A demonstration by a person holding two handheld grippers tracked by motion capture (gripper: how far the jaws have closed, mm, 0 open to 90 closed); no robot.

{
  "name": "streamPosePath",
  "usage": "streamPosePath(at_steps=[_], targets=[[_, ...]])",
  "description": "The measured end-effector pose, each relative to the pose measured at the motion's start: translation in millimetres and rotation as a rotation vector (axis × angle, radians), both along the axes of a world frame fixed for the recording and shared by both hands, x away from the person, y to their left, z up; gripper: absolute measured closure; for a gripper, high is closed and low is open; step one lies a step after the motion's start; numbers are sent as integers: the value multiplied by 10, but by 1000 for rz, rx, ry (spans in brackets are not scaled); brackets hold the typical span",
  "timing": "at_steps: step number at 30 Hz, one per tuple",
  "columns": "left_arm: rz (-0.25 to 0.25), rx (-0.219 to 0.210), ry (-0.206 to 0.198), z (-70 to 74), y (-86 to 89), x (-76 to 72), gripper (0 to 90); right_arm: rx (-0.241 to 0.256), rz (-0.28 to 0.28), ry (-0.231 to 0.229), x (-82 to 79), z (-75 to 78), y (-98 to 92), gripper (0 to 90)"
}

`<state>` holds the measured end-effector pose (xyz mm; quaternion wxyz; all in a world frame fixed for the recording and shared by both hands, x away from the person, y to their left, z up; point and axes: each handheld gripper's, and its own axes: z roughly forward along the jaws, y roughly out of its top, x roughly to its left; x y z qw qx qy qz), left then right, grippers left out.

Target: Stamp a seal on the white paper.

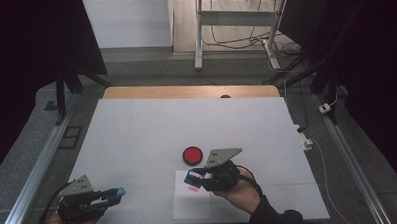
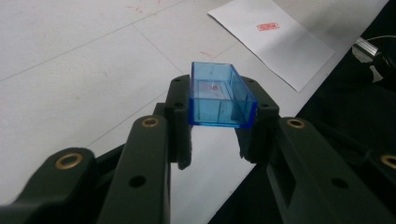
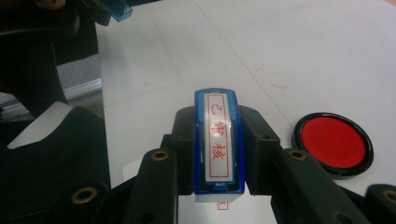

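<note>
Both grippers black, left gripper (image 1: 120, 193) and right gripper (image 1: 195, 177) each topped by a grey three-cornered plate (image 1: 223, 156), brass-ringed pivots (image 2: 150, 122) on jaw links, black cable (image 1: 249, 172) trailing, dark sleeve (image 1: 272, 217) on right forearm.

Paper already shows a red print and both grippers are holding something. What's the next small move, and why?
Probably bring the left gripper toward the right gripper and fit the clear blue cap back on the stamp. The paper already carries a red print, and the stamp sits over the sheet near the red ink pad, so stamping looks done.
</note>
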<state>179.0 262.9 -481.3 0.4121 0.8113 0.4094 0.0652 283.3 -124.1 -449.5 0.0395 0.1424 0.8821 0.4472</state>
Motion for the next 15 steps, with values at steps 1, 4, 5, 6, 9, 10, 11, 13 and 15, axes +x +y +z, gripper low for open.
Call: streamPosePath(at_steps=[1,4,5,6,9,10,11,13,15], targets=[[0,1,-1,0,1,0,679,2,2,1,1,10,-7,698],[1,0,0,1,2,1,679,15,1,-4,-5,43,-23,698],[1,-1,0,1,2,0,679,21,0,-4,-8,54,-28,698],[1,0,0,2,1,0,679,27,-1,-5,-10,65,-32,698],[0,-1,-1,1,-1,-1,679,40,-3,-7,-15,100,-47,698],[0,-1,-1,1,0,-1,679,43,-4,-8,-17,111,-52,698],[0,-1,-1,1,0,-1,679,46,-6,-6,-22,122,-56,698],[0,0,-1,1,-1,-1,679,52,-6,-6,-26,142,-65,698],[-2,2,-2,2,-2,-2,679,54,-3,-15,-27,162,-73,698]])
